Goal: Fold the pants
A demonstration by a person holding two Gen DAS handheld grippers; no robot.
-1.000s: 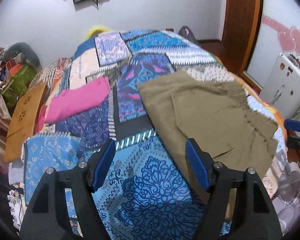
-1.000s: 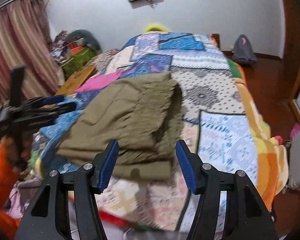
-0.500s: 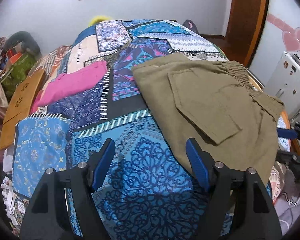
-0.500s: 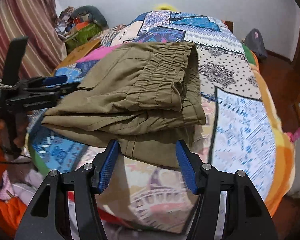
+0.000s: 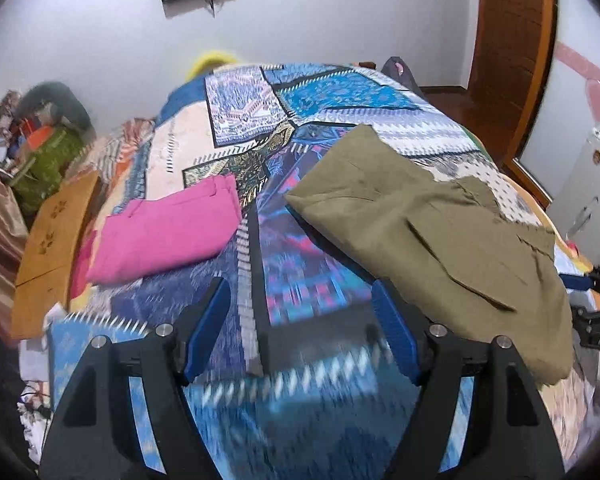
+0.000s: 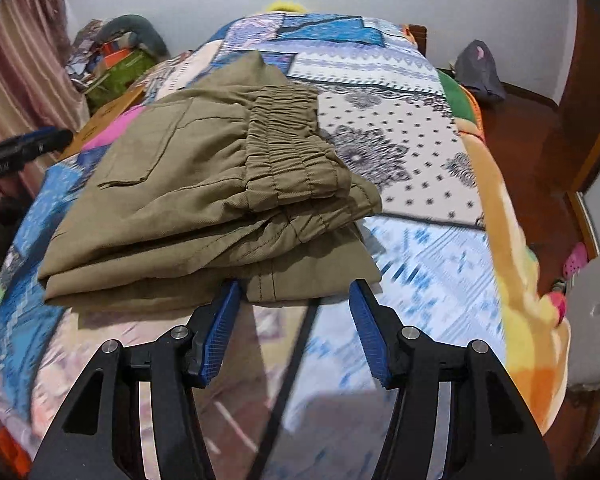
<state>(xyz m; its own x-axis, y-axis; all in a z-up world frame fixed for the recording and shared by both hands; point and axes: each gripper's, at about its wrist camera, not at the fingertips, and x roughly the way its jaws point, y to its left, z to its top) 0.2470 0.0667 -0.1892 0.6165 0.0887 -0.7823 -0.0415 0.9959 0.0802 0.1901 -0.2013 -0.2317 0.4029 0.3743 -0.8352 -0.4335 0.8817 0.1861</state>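
Observation:
The olive-green pants (image 5: 440, 224) lie folded in a stack on the patchwork bedspread (image 5: 312, 92), elastic waistband on top in the right wrist view (image 6: 204, 200). My left gripper (image 5: 300, 320) is open and empty, over the bedspread just left of the pants. My right gripper (image 6: 296, 312) is open and empty; its blue fingertips sit at the near edge of the folded stack, not closed on it. The right gripper also shows at the right edge of the left wrist view (image 5: 592, 304).
A folded pink garment (image 5: 164, 232) lies on the bed left of the pants. A wooden board (image 5: 52, 240) and clutter stand at the bed's left side. A white cabinet (image 5: 584, 200) and wooden door (image 5: 512, 40) are to the right. A dark bag (image 6: 478, 72) sits on the floor.
Both grippers moved forward over the bed. The right gripper came up to the near edge of the folded pants. The left view lifted, with the pink garment nearer. Both stayed open.

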